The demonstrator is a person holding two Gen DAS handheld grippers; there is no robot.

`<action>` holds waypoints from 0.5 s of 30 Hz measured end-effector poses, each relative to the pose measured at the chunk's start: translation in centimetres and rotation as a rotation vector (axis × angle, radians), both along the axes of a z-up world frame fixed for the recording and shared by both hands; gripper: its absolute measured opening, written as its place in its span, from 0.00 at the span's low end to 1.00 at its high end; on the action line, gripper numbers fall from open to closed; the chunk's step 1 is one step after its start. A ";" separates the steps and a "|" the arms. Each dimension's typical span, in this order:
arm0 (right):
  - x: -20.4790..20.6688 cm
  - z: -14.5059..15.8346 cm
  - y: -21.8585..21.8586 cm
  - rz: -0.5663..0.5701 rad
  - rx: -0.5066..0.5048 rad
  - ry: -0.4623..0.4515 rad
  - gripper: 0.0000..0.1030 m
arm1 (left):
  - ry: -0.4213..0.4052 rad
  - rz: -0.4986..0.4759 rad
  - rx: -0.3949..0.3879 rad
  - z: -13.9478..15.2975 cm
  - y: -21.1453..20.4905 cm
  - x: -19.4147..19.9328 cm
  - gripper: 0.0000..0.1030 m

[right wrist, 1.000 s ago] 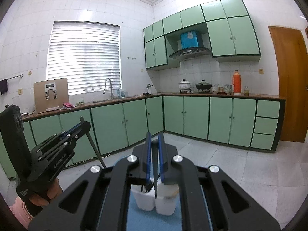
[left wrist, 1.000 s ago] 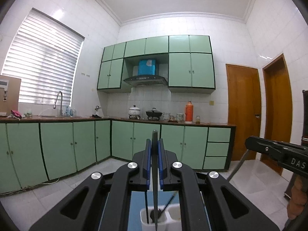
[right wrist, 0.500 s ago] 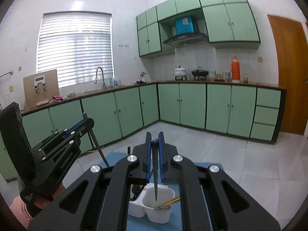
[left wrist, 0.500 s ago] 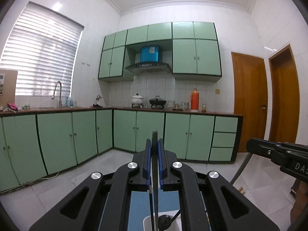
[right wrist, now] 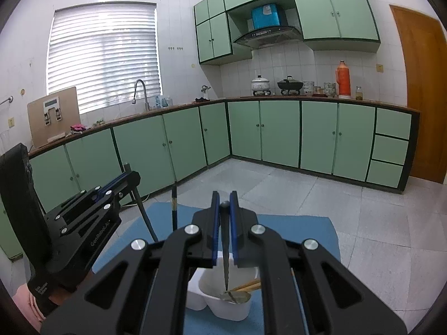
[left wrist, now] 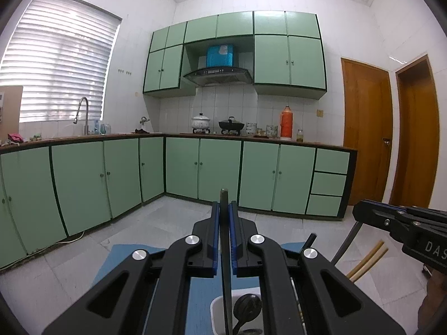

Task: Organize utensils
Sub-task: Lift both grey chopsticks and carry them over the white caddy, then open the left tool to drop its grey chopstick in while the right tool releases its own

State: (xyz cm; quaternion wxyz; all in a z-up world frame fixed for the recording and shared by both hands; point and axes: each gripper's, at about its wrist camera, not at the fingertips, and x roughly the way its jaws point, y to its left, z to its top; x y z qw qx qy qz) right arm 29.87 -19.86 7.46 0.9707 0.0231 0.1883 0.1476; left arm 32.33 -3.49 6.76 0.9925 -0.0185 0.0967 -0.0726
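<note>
Green-fronted cabinets point(left wrist: 212, 167) line two walls of a white-tiled kitchen, with a blinded window point(left wrist: 58, 67) at upper left of the left wrist view and wooden doors point(left wrist: 366, 136) at right. On the pale tiled floor lies a blue mat point(right wrist: 293, 229), and on it, at the bottom centre of both views, stands a white divided utensil holder point(right wrist: 223, 298). Left gripper point(left wrist: 224, 209): blue-padded fingers point(left wrist: 214, 240) drawn narrow, clamped on a thin dark utensil handle point(left wrist: 225, 256) that runs upright down the frame centre into the holder. A dark spoon bowl point(left wrist: 247, 305) shows in the holder compartment just right of that handle; whether the two are one piece cannot be told. Right gripper point(right wrist: 224, 201): fingers equally narrow, closed on a second dark handle point(right wrist: 225, 248) whose lower end reaches into the right-hand compartment of the holder, where a metallic spoon bowl point(right wrist: 234, 297) rests at the bottom beside wooden chopsticks point(right wrist: 248, 286). In the left wrist view the right gripper enters from the right edge, its held handle slanting down, chopstick ends point(left wrist: 366, 259) beneath it. In the right wrist view the left gripper sits at lower left, and a separate dark stick point(right wrist: 174, 206) stands upright behind the holder. A person's hand point(right wrist: 33, 304) grips the left tool at the lower left edge.
</note>
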 end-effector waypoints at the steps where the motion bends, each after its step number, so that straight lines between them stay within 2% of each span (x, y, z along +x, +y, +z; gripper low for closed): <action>1: 0.2 -0.3 0.1 -0.001 0.000 0.005 0.06 | 0.003 0.001 0.001 -0.2 0.0 0.1 0.07; 8: 0.8 -1.9 0.5 -0.020 -0.007 0.015 0.06 | 0.021 0.007 0.004 -1.5 0.2 0.5 0.07; 15: 0.1 -2.6 0.9 -0.032 -0.017 -0.017 0.06 | 0.058 0.011 0.001 -2.9 0.4 1.2 0.07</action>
